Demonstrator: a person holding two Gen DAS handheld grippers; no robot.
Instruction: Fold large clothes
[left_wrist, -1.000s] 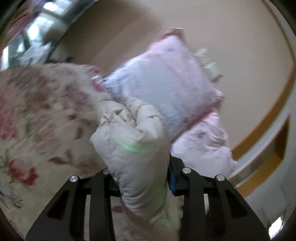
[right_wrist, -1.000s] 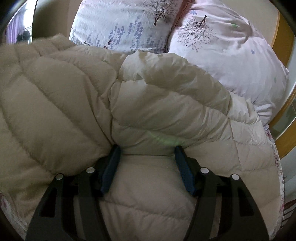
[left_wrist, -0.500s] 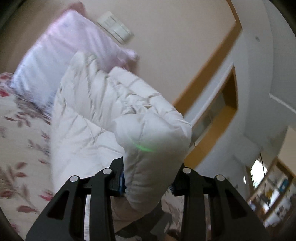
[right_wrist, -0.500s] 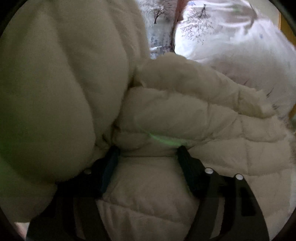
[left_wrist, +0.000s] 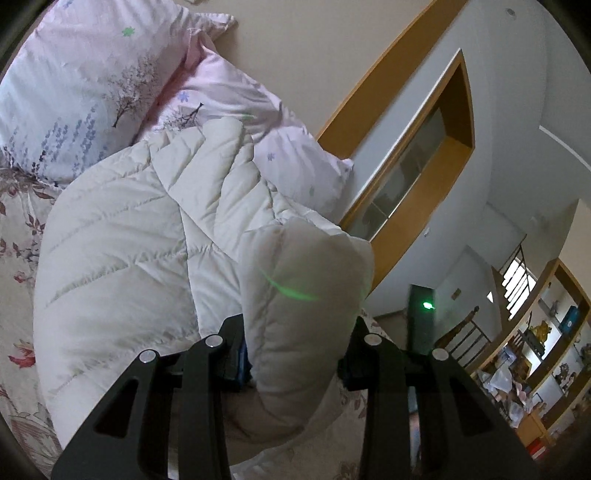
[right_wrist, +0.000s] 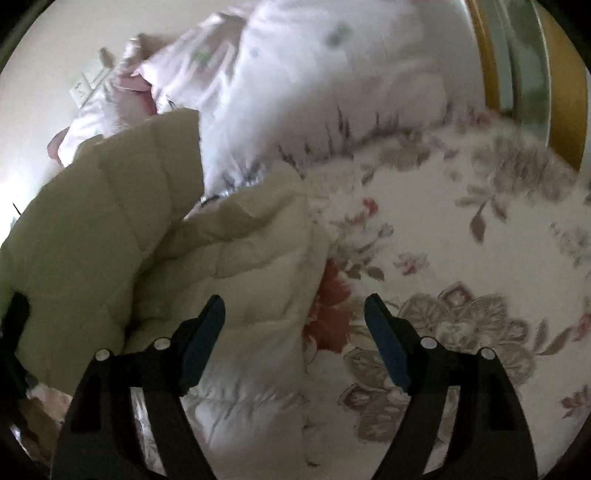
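Garment: we identify a cream quilted down jacket (left_wrist: 122, 236) lying on the floral bed (right_wrist: 461, 229), filling the centre and left of the left wrist view; in the right wrist view it occupies the left half of the frame, its edge ending near the middle.
Left gripper (left_wrist: 295, 332): clenched on a thick padded roll of the jacket, which bulges upward between the jaws at lower centre; we judge this part to be lifted clear of the rest.
Right gripper (right_wrist: 291, 328): released; the jaws stand apart with nothing between them, one blue pad over the jacket's edge, the other over bare bedsheet.
Surroundings: two printed pillows (left_wrist: 85, 81) lie at the upper left of the left wrist view, touching the jacket's far end; a wood-framed opening (left_wrist: 424, 155) shows at upper right.
Done, as we judge: one portion appears doubled over the body; the jacket is bunched, not flat.
Left, as we judge: laying the held roll down, squaring the layers, and any further fold; we cannot tell which part of the jacket is held.
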